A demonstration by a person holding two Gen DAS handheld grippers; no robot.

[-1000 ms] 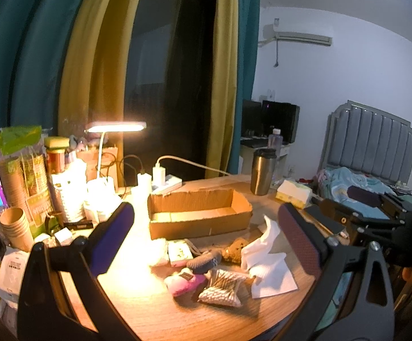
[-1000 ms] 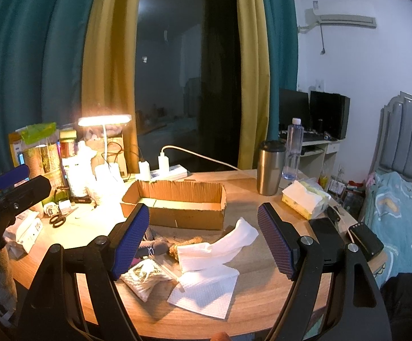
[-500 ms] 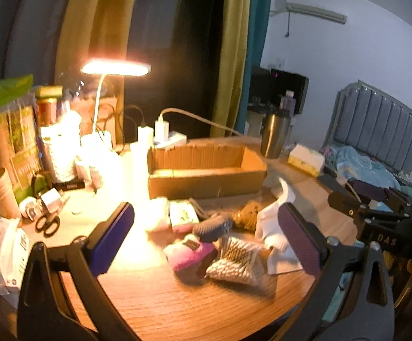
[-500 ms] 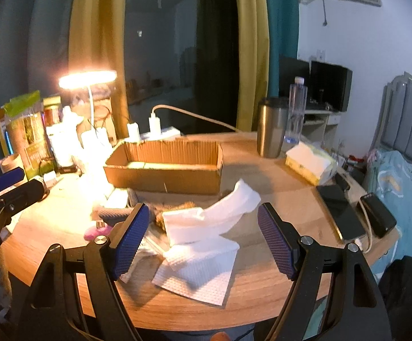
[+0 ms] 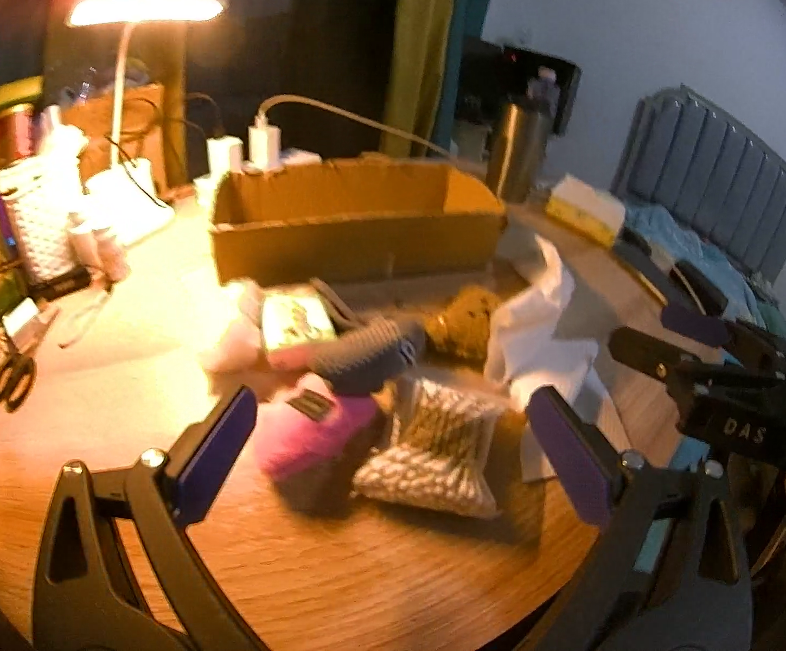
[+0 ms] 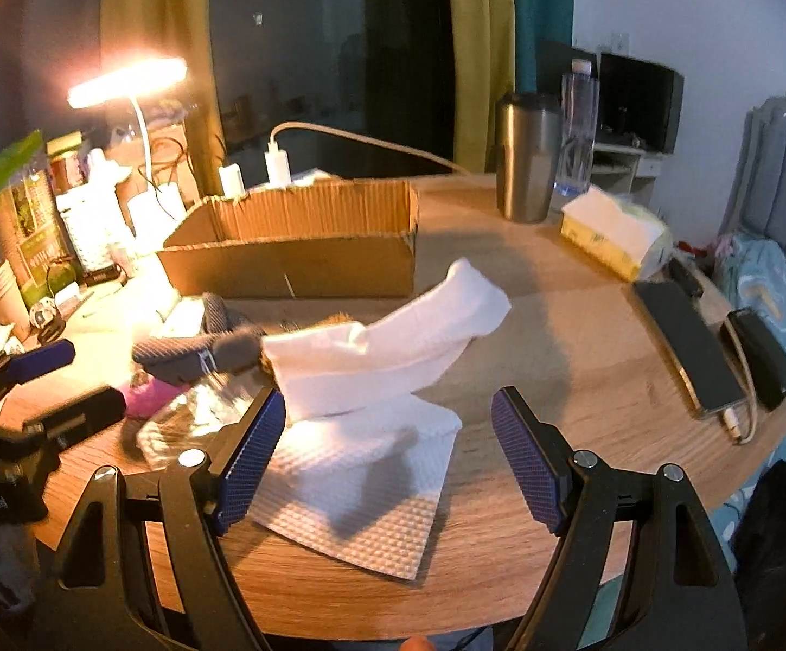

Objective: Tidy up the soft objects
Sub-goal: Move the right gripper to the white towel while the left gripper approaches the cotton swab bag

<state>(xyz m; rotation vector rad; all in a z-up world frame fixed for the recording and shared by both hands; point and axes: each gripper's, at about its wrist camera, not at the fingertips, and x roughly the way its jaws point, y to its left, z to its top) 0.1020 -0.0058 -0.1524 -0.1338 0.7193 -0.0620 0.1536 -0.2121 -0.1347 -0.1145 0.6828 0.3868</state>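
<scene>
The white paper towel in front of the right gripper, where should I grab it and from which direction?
Grip the raised, curled fold of the white paper towel, not the flat sheet lying on the table. That fold stands up off the wood, so the fingers can likely close across it. Bring the open right gripper straight forward and slightly down from the near table edge, clear of the grey sock to its left.

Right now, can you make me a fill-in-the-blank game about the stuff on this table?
1. The right gripper has its jaws ____ above the white paper towel.
2. The cardboard box stands ____ the pile of soft things, nearer the curtains.
3. The desk lamp is switched ____.
4. The fuzzy sock beside the cotton swab bag is coloured ____.

Missing words: open; behind; on; pink
</scene>
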